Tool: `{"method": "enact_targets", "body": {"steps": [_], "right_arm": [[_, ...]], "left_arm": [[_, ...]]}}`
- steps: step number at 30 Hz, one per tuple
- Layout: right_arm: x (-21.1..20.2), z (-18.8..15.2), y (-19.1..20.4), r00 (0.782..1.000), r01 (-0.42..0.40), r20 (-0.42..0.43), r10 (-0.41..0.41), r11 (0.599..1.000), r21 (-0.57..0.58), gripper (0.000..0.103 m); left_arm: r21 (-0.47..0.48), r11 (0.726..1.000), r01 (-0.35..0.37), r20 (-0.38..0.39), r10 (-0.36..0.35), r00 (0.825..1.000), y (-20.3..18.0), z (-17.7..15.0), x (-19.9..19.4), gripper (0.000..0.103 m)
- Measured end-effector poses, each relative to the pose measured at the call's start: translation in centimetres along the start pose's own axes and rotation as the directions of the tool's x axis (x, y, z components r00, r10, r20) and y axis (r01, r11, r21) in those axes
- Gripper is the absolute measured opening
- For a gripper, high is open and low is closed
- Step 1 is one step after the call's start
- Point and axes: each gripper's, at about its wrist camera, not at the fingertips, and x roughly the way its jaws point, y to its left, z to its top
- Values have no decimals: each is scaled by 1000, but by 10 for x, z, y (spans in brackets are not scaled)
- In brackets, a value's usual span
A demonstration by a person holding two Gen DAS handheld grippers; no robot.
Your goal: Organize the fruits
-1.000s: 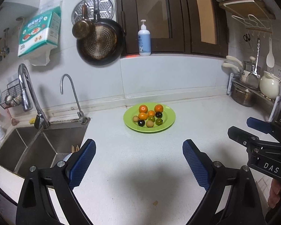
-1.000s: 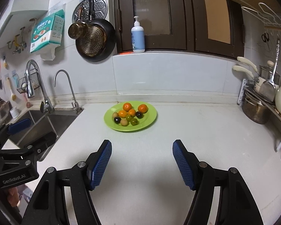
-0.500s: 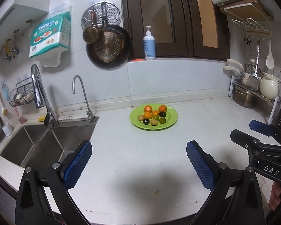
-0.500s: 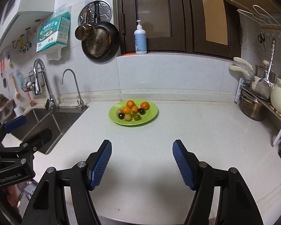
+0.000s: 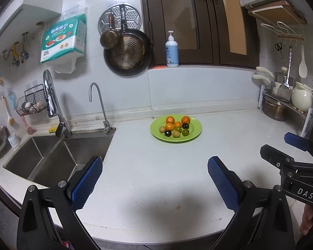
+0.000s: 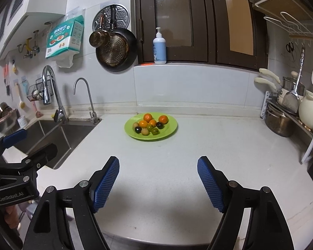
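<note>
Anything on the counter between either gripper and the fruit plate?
Nothing visible. Bare white countertop runs from the open right gripper to the green plate of fruit. The same holds for the open left gripper, with the sink off to its left, clear of the path.

A white countertop [image 5: 156, 166] meets a pale tiled wall [image 5: 198, 87]. A double steel sink [image 5: 52, 156] lies at its left end, under a chrome faucet [image 5: 50, 95]. Dark wood-framed cabinet doors [image 6: 177, 20] hang above; ceiling light reflects in their glass.
</note>
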Motion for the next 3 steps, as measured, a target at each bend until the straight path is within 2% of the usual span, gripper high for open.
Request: {"method": "enact_targets", "body": {"steps": [3], "right_arm": [[-1, 0, 0, 1000, 2, 2, -2, 1000, -4, 79]], "left_arm": [[-3, 1000, -6, 2, 6, 1000, 0, -2, -2, 103]]}}
